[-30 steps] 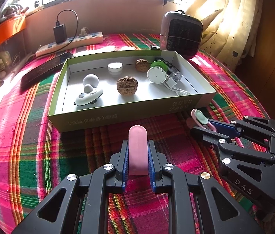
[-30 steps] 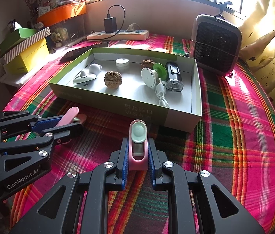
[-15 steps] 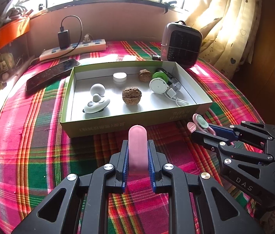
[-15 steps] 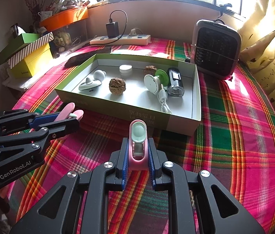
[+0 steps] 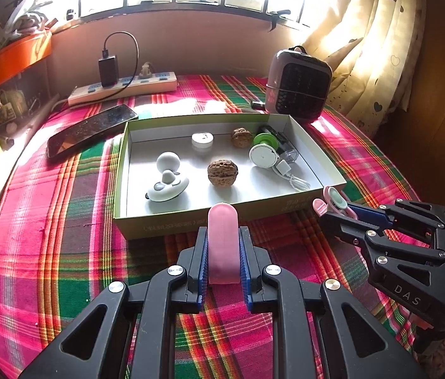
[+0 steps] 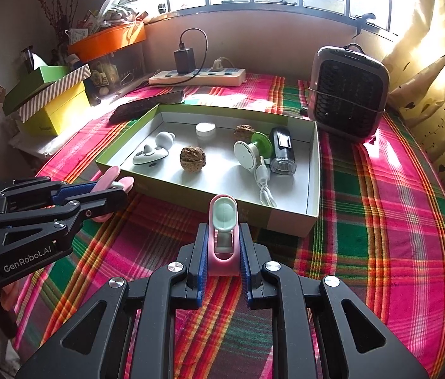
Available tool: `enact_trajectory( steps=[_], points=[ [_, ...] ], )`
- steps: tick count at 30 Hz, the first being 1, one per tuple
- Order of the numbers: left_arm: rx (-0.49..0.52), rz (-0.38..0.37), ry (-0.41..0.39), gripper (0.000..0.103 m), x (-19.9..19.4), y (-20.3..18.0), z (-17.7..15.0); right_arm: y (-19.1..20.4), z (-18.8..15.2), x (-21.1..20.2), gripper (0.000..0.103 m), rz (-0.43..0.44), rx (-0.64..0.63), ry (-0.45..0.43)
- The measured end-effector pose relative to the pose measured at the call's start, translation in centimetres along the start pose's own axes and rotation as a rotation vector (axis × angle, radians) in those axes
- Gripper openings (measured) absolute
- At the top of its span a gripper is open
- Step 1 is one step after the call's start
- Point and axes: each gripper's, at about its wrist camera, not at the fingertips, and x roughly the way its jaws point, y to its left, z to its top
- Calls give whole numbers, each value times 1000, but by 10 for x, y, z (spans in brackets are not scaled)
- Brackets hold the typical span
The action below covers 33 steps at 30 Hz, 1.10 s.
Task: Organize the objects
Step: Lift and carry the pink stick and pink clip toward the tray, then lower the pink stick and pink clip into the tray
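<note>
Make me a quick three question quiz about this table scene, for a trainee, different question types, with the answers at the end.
1. True or false: both the left gripper and the right gripper are closed on something pink.
2. Multiple choice: the larger walnut lies A) on the tablecloth, B) inside the green box, C) on the phone.
3. Fill in: the pink piece with the mint-green pad is held by the ___ gripper.

Key: 1 true. 2 B. 3 right; the left one holds the plain pink piece.
</note>
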Motion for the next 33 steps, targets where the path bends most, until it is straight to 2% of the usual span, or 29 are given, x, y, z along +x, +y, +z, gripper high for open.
enact_trajectory(
  steps=[17, 33],
  points=[
    [0, -3, -6, 16, 8, 7, 21, -4, 37, 10, 18, 19, -24, -16],
    [-18, -9, 27, 16, 38, 18, 35, -3, 79, 53, 18, 54, -47, 25]
  ],
)
